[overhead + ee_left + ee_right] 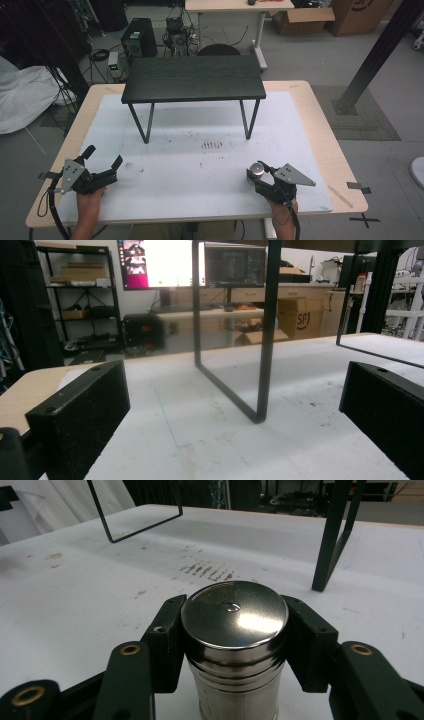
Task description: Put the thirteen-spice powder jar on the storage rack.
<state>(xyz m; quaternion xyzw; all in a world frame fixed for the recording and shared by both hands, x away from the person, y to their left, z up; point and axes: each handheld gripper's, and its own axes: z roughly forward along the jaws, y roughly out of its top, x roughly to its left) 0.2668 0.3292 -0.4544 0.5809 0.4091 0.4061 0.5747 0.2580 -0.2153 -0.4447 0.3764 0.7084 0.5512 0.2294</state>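
The right gripper was closed on a polished steel canister, its jaws pressed against opposite sides just below the flat lid. In the high view, the canister stood upright on the white board, near the front right of the work area, with the right gripper low behind it. The left gripper rested near the front left corner with its jaws spread wide and nothing between them; its own camera looked across bare board at a leg of the small black table.

The step in hand appeared to be the grasp, with the canister secured but not yet lifted. The next move would call for a straight vertical lift, keeping the canister upright, since the smooth metal wall could slip in the pads.

The board was white, scuffed, and marked with a cluster of dark streaks near the centre. It lay on a light wooden tabletop. The small black table stood at the board's far edge. Beyond it were a computer tower, cables, and cardboard boxes on a grey floor.
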